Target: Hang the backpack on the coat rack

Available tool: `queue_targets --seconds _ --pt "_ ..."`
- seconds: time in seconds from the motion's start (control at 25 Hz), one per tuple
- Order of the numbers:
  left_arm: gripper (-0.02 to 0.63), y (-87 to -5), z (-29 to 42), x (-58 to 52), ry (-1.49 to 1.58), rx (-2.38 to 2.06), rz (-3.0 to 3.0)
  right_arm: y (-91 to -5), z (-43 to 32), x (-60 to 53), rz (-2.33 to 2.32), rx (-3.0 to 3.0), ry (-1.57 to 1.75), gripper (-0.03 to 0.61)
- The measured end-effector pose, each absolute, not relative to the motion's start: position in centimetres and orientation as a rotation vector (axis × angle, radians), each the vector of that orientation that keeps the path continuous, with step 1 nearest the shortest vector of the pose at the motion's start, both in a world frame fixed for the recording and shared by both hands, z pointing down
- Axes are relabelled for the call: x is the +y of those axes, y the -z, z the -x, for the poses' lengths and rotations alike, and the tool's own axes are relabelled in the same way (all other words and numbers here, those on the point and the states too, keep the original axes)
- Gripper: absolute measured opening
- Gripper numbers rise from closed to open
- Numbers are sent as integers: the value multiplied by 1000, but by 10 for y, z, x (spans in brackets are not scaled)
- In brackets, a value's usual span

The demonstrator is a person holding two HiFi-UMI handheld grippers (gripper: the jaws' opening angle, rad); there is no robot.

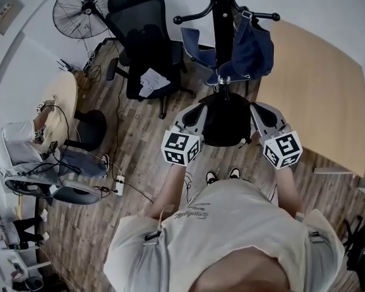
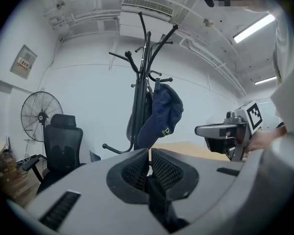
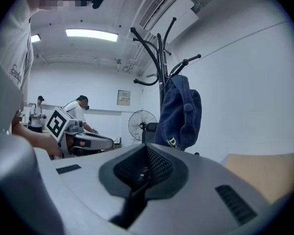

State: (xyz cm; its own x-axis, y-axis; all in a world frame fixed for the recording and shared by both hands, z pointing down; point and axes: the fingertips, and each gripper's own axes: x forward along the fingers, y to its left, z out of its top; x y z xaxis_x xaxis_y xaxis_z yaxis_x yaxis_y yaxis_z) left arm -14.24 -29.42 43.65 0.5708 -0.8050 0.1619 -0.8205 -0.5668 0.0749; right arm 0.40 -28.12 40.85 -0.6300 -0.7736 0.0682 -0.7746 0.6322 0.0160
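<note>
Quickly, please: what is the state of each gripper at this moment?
Left gripper: closed, holding nothing.
Right gripper: closed, holding nothing.

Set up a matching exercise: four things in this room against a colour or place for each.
1 backpack
2 office chair
3 fan
4 table

A light wood, at the head view's right
B round wire cage
C navy, hung on the coat rack
D black, with a headrest

Pairs: 1-C, 2-D, 3-B, 4-A
</note>
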Motion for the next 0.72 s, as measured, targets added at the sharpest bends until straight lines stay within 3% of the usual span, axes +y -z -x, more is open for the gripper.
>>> queue_targets --seconds 0.72 --pt "28 -412 143 -302 -60 -1393 -2694 -400 -2 -284 -1312 -2771 60 -6"
